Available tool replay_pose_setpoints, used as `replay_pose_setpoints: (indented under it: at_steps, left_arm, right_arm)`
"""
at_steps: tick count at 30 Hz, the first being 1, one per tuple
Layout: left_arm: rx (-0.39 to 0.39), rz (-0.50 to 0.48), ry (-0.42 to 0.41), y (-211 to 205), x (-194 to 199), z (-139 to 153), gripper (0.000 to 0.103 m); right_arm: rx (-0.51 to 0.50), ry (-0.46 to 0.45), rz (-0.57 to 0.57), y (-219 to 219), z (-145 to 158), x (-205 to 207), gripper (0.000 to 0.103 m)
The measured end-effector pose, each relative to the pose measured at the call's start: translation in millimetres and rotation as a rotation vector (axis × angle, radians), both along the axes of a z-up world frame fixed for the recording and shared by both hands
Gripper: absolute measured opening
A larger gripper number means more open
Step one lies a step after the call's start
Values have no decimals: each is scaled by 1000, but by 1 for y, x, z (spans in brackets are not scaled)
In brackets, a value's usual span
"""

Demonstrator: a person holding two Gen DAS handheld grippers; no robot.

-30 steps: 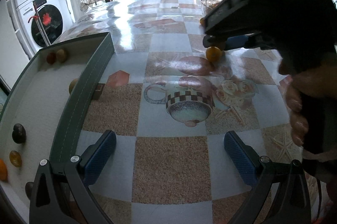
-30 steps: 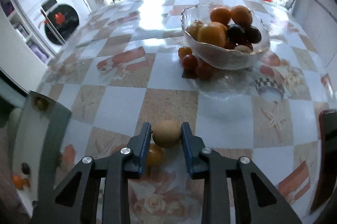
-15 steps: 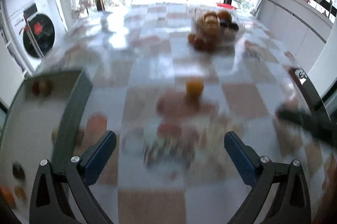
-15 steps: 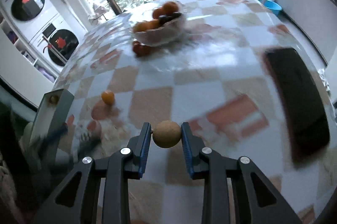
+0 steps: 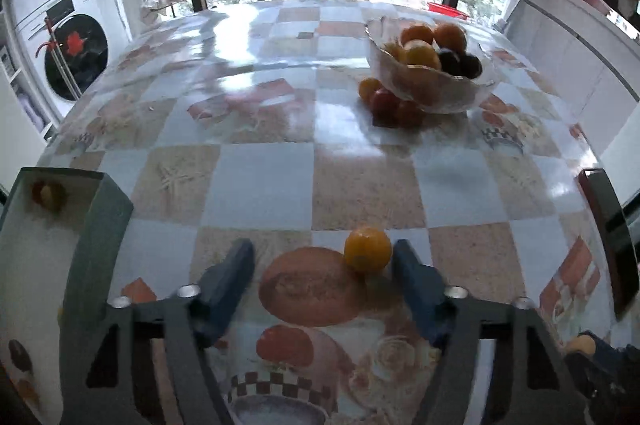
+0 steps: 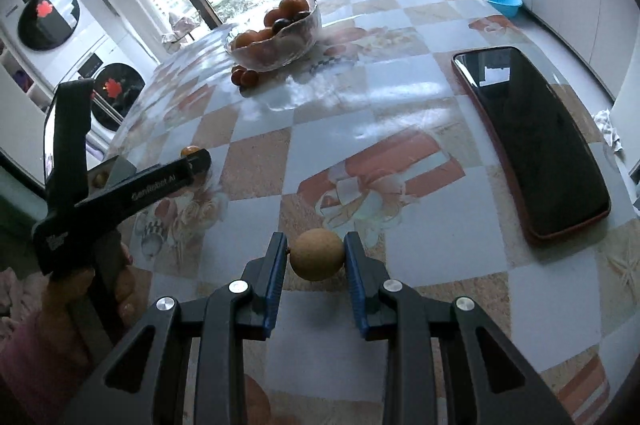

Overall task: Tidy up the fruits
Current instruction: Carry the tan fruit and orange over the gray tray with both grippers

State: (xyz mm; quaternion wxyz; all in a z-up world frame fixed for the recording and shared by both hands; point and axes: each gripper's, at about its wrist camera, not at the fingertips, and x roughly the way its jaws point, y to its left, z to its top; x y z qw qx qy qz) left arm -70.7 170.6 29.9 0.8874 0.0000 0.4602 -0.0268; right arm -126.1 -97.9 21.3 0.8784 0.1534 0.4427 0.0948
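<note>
My left gripper [image 5: 322,263] is open, its fingers on either side of a small orange fruit [image 5: 367,250] that lies on the table close to the right finger. My right gripper [image 6: 315,257] is shut on a round tan fruit [image 6: 317,259] and holds it above the table. A glass bowl [image 5: 432,87] full of orange and dark fruits stands at the far right, with three loose fruits [image 5: 384,99] beside it. A green tray [image 5: 90,249] at the left holds several small fruits. In the right wrist view the left gripper [image 6: 192,163] is at the left.
A dark phone [image 6: 532,137] in a red case lies at the table's right side. Washing machines [image 5: 76,53] stand beyond the table's left edge. The checked tablecloth [image 5: 260,181] between tray and bowl is bare.
My left gripper has moved forward to the small orange fruit, which now lies between its fingers. My right gripper has carried the tan fruit away to the right, near the phone.
</note>
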Motion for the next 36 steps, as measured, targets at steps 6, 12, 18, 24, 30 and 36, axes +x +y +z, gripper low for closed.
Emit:
replay_pose_setpoints:
  at_steps: [6, 12, 18, 24, 30, 36]
  left_arm:
    - [-63, -51, 20, 3, -4, 4, 23]
    - [-90, -76, 25, 24, -46, 19, 23]
    - [-108, -78, -14, 68, -92, 50, 23]
    - [-73, -59, -82, 132, -122, 88, 23]
    - [15, 38, -159, 200, -144, 110, 23]
    - [37, 122, -136, 240, -152, 95, 23]
  right_arm:
    - [-5, 3, 11, 6, 2, -6, 32]
    - [-15, 9, 35, 18, 7, -16, 32]
    - [-12, 2, 86, 45, 21, -28, 32]
    - [-26, -37, 159, 85, 47, -41, 32]
    - [-25, -69, 254, 138, 74, -43, 32]
    - [-26, -73, 361, 199, 88, -35, 32]
